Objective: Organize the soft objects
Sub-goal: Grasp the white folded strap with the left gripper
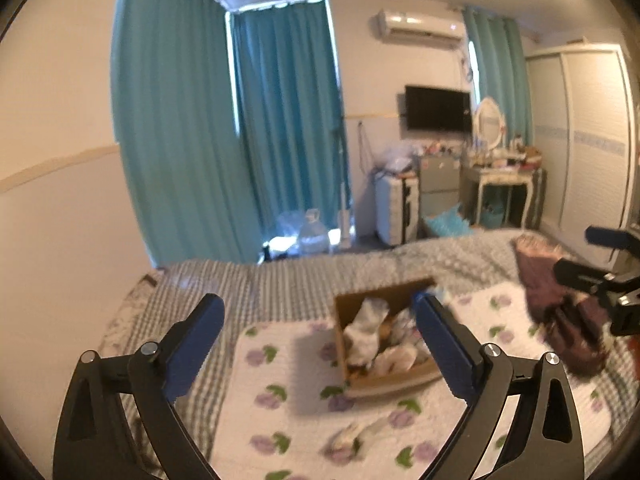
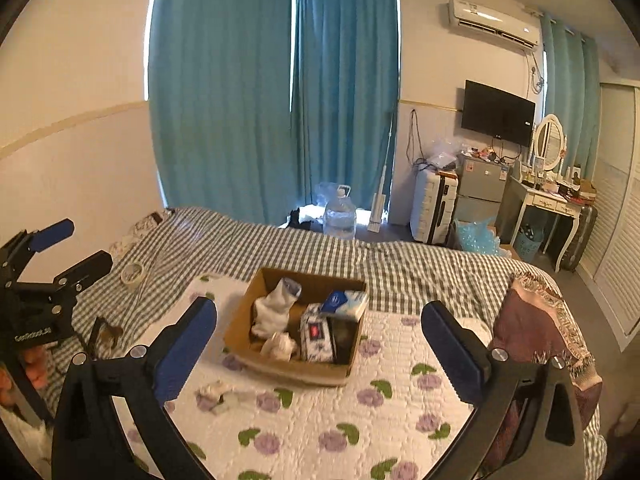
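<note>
A brown cardboard box (image 2: 280, 368) sits on a white floral quilt (image 2: 360, 432) on the bed. It holds white socks (image 2: 276, 308) and tissue packs (image 2: 320, 332). A small crumpled white sock (image 2: 216, 390) lies on the quilt in front of the box, left of centre. In the left wrist view the box (image 1: 384, 382) and the loose sock (image 1: 352, 438) are blurred. My left gripper (image 1: 320, 348) is open and empty above the quilt. My right gripper (image 2: 320, 348) is open and empty, facing the box.
A dark maroon patterned cloth (image 2: 544, 332) lies at the bed's right side. A tape roll (image 2: 133, 273) lies on the checked bedsheet (image 2: 400, 268) at left. Beyond the bed stand a water jug (image 2: 339, 216), a suitcase (image 2: 434, 208) and a dressing table (image 2: 552, 204).
</note>
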Tool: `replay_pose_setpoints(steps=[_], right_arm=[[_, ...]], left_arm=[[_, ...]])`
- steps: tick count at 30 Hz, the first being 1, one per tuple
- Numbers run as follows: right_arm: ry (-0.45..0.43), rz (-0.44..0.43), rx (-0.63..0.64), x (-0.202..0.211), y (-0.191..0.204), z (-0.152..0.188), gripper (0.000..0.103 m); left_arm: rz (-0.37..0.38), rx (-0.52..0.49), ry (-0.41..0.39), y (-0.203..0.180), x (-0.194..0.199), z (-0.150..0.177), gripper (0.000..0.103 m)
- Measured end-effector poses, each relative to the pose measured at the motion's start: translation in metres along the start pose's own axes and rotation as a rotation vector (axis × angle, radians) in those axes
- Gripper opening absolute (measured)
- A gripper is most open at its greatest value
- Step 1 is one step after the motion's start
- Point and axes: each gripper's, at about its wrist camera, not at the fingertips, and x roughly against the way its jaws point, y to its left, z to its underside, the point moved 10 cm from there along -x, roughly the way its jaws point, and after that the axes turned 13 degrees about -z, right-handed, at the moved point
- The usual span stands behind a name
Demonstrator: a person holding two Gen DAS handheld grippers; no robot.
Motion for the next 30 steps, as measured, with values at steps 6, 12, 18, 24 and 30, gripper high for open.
replay_pose_setpoints(steps=[6, 12, 18, 24, 30], right_arm=[[0.053, -0.050, -0.060, -0.028, 0.008, 0.049, 0.103], [0.138, -0.073, -0.097, -0.080, 0.004, 0.098, 0.103], [0.207, -0.105, -0.135, -0.138, -0.004, 0.137, 0.103], [0.279, -0.134, -0.158, -0.192, -0.010, 0.170, 0.103], [0.322, -0.150, -0.199, -0.224, -0.015, 0.192, 0.103]], left_arm=[[-0.036, -0.030, 0.105, -0.004, -0.029, 0.061, 0.098], [-0.038, -0.105, 0.230, -0.030, -0.075, 0.137, 0.098], [-0.018, -0.131, 0.383, -0.045, -0.127, 0.210, 0.096], [0.052, -0.161, 0.539, -0.067, -0.162, 0.265, 0.076], [0.129, -0.183, 0.593, -0.087, -0.175, 0.282, 0.065]])
